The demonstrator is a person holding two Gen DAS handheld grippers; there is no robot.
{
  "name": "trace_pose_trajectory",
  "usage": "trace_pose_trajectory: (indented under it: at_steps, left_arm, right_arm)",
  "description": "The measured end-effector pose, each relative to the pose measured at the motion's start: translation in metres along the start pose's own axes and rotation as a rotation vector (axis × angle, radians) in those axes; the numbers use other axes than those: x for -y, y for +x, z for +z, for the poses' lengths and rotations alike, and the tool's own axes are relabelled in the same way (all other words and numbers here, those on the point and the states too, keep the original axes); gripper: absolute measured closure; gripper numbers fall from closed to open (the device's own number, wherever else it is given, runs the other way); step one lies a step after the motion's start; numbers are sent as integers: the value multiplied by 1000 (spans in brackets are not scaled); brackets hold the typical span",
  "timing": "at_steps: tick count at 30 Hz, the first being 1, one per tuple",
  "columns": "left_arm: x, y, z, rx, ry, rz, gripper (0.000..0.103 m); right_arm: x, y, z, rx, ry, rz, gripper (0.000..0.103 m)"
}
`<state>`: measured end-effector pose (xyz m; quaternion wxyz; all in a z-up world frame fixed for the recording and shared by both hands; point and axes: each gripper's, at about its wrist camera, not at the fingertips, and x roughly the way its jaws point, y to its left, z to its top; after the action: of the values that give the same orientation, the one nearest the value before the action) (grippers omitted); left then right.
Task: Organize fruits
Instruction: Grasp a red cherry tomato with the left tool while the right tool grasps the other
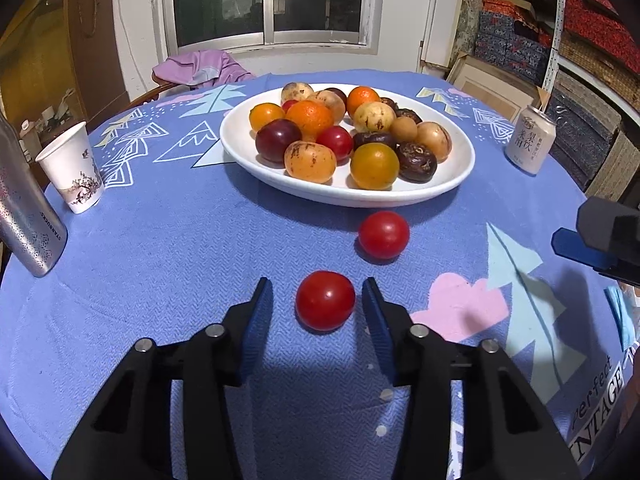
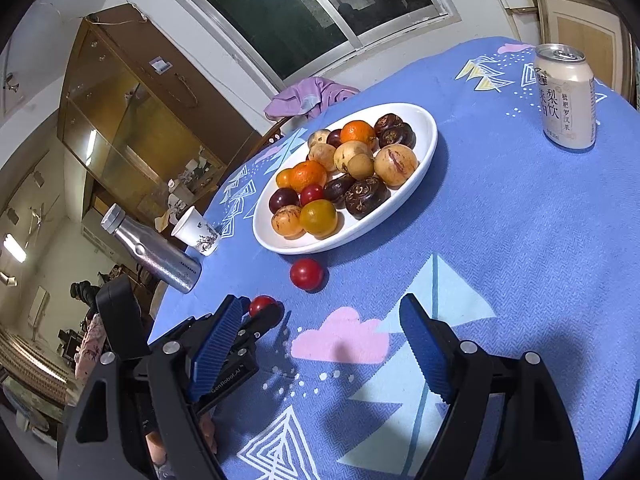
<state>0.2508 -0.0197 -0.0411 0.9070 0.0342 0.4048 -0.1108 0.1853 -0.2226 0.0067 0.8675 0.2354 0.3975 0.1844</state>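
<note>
— What's the left gripper (image 1: 318, 300) doing?

— In its own view it sits low in the frame with a red tomato (image 1: 325, 300) between its blue pads (image 1: 256, 320). The jaws are narrowed around the fruit, but I see a thin strip of cloth on each side, so the pads are not pressing on it. The tomato rests on the blue tablecloth (image 1: 180, 260).

— And the other tomato?

— A second red tomato (image 1: 383, 234) lies just above and to the right of the first, near the front rim of the white plate (image 1: 344, 196), apart from it.

— What's on the plate?

— A heap of fruit in the upper middle of the frame: oranges, yellow-brown ones, dark plums, dark wrinkled ones.

— The right gripper (image 2: 320, 344)?

— In its own view the jaws stand wide apart over the pink cloud print, low in the frame, with nothing between them.

— Anything else on the table?

— A paper cup (image 1: 74, 168) and a steel bottle (image 1: 28, 216) at the left edge, and a drink can (image 1: 530, 140) at the right.
</note>
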Motion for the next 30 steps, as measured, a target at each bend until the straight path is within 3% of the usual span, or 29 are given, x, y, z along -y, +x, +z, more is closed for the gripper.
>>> trace_pose_trajectory:
  at_steps: [7, 14, 25, 30]
  left_arm:
    - [-1, 2, 0, -10, -6, -22, 73]
    - [-5, 0, -1, -6, -29, -26, 73]
    - [-39, -24, -2, 43, -112, 48, 73]
    - [-52, -26, -2, 51, -136, 70, 73]
  right_arm:
    - [1, 2, -1, -8, -2, -5, 21]
    - [0, 4, -1, -12, -11, -7, 21]
    - [-13, 25, -7, -67, -97, -16, 21]
    - [-37, 45, 0, -79, -144, -51, 37]
